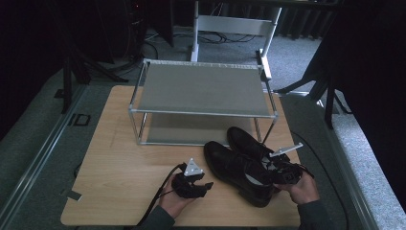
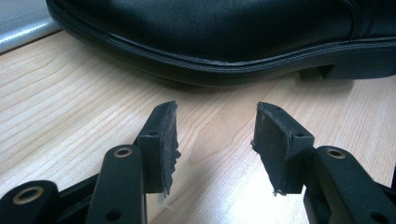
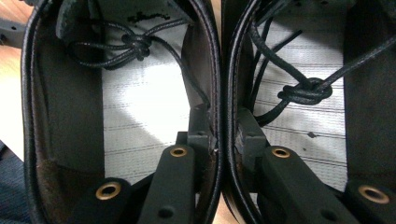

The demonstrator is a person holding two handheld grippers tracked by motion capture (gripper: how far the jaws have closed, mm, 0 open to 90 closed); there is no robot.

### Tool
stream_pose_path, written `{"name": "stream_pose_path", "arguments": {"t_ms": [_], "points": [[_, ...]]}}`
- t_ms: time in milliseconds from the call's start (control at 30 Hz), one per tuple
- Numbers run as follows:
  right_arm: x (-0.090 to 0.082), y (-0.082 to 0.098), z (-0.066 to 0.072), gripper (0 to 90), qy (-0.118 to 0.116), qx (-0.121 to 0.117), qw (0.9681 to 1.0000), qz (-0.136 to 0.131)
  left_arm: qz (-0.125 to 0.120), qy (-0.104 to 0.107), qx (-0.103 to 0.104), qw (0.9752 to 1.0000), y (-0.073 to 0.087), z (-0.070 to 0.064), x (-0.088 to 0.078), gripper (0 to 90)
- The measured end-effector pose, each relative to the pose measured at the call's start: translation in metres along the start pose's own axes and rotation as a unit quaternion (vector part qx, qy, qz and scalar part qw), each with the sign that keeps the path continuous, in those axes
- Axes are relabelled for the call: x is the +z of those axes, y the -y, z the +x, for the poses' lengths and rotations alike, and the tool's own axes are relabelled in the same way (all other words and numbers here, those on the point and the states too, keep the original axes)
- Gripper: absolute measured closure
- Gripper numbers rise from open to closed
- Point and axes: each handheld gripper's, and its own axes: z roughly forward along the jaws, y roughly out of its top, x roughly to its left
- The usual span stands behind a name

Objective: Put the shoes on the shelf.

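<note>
My right gripper (image 3: 219, 135) clamps the touching inner walls of two black shoes (image 3: 140, 116), one finger (image 3: 198, 126) inside each. The pair lies side by side on the table (image 1: 124, 163), before one two-tier rack (image 1: 203, 88). My left gripper (image 2: 215, 140) rests low, jaws partly open on nothing, one shoe's sole edge just beyond its fingers (image 2: 161, 140).

This looks like a lab or recording studio rather than a home — a bare wooden table (image 1: 119, 182) stands on grey carpet (image 1: 33, 143), ringed by black curtains (image 1: 373, 57), dark stand legs (image 1: 67, 72) and loose floor cables (image 1: 225, 37).
</note>
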Motion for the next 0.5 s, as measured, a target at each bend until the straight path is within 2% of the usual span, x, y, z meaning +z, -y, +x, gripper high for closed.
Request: {"name": "stream_pose_path", "arguments": {"t_ms": [167,500], "points": [[-0.001,-0.004,0.001,80.4,-0.002,0.001,1.0,-0.006,-0.003,-0.002,-0.001,1.0,0.0,0.001,-0.003,50.1],[0.003,-0.018,0.012,80.3,-0.01,-0.012,0.9997,-0.018,-0.012,0.002,-0.002,0.9999,-0.003,0.002,-0.006,50.0]]}}
